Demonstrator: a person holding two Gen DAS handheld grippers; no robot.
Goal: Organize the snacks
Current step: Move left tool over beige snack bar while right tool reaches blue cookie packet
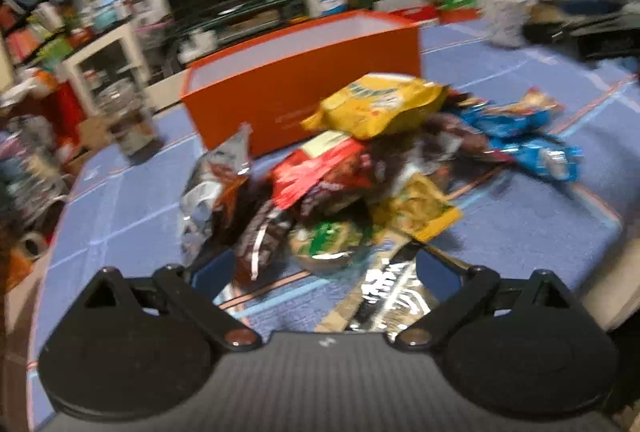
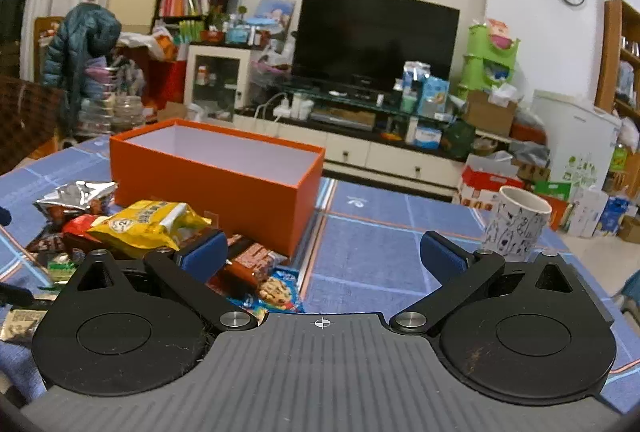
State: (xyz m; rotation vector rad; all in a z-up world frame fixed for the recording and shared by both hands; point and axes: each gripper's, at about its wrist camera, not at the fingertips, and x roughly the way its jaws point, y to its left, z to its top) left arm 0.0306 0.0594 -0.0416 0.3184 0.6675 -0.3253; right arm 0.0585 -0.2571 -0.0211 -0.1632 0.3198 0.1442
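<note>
A pile of snack packets (image 1: 352, 175) lies on the blue tablecloth, with a yellow bag (image 1: 380, 105) on top, a silver packet (image 1: 216, 171) at its left and blue packets (image 1: 528, 139) at its right. Behind it stands an open, empty orange box (image 1: 304, 79), also in the right wrist view (image 2: 216, 171). My left gripper (image 1: 324, 268) is open and empty, just in front of the pile. My right gripper (image 2: 324, 252) is open and empty, right of the pile, with the yellow bag (image 2: 148, 224) and a blue cookie packet (image 2: 276, 292) by its left finger.
A patterned white mug (image 2: 516, 224) stands on the table (image 2: 380, 232) at the right. A glass jar (image 1: 128, 119) stands at the table's left edge. A TV stand (image 2: 372, 135) and cluttered shelves lie beyond the table.
</note>
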